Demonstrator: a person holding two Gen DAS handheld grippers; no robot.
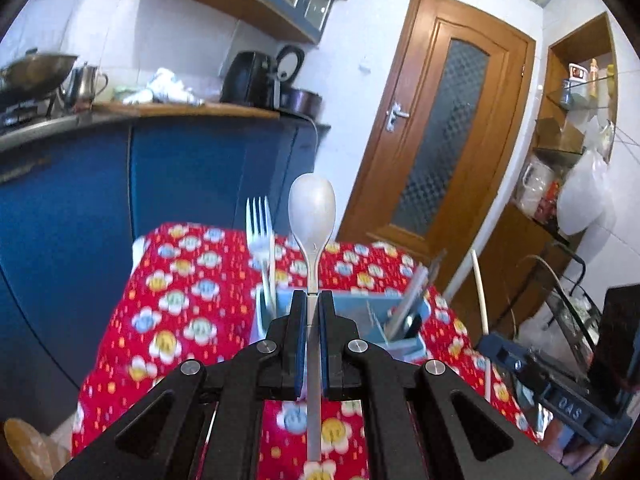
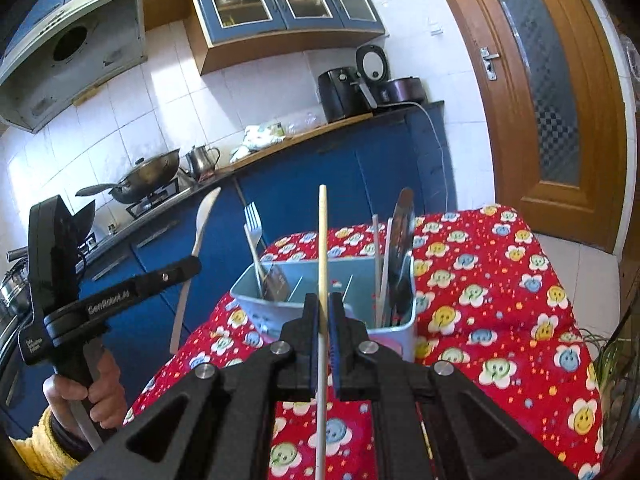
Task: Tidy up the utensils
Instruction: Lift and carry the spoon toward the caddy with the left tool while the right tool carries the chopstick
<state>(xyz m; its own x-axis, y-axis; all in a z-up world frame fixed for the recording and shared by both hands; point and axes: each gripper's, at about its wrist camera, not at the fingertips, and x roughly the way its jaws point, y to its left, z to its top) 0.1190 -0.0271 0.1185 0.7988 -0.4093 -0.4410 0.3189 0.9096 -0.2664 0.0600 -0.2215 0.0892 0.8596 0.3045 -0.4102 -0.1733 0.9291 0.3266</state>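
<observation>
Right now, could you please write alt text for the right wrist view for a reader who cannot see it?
The right gripper is shut on a pale chopstick, held above a light blue utensil holder on a red flowered tablecloth. The holder has a fork in it. At the left, the left gripper holds a spoon edge-on, before blue kitchen cabinets.

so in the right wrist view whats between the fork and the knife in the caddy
The chopstick held in the right gripper crosses between fork and knife.
</observation>
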